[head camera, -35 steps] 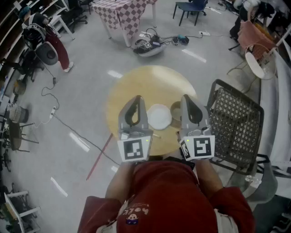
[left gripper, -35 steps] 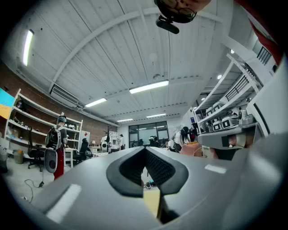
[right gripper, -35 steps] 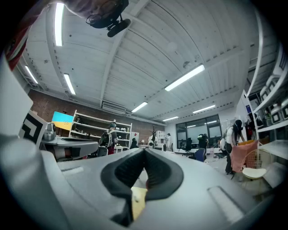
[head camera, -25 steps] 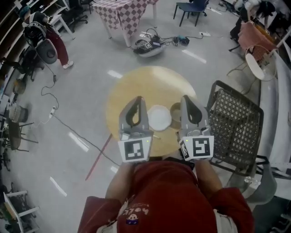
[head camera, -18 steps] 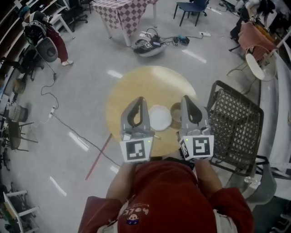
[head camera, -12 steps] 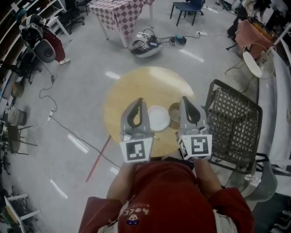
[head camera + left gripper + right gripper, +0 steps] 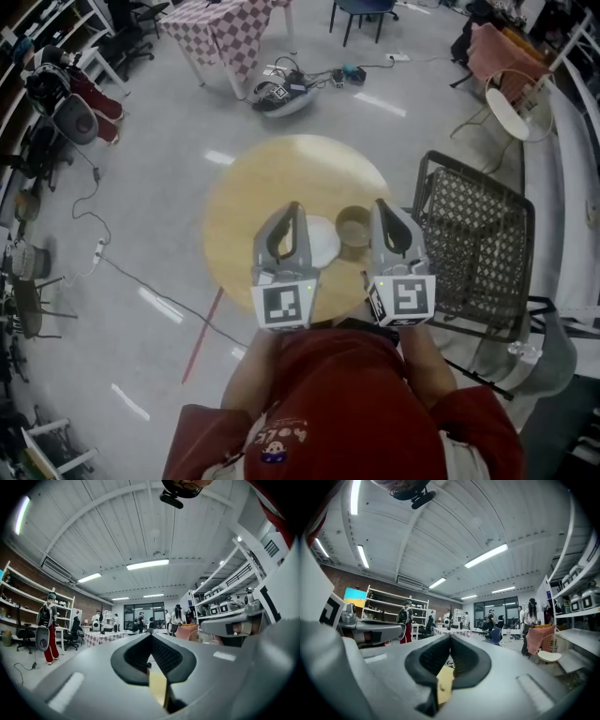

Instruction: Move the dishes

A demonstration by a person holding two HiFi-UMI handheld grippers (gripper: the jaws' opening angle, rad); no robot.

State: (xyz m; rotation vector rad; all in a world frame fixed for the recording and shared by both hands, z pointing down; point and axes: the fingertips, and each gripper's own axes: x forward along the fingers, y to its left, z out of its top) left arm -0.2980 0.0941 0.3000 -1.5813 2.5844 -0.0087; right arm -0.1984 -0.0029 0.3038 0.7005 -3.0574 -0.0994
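The left claw [image 7: 293,208] is pinched together with nothing between its pads, and so is the right claw [image 7: 380,204]. Both point level, side by side above the near edge of the round wooden counter [image 7: 272,178]. They probably sit there because the dishes lie between them, within easy reach, though neither is gripped yet. The white plate [image 7: 323,242] lies flat on the counter, its left part hidden behind the left claw. The tan bowl [image 7: 353,225] stands upright just beside it, on its right; whether the two touch I cannot tell. Both look shallow and light.
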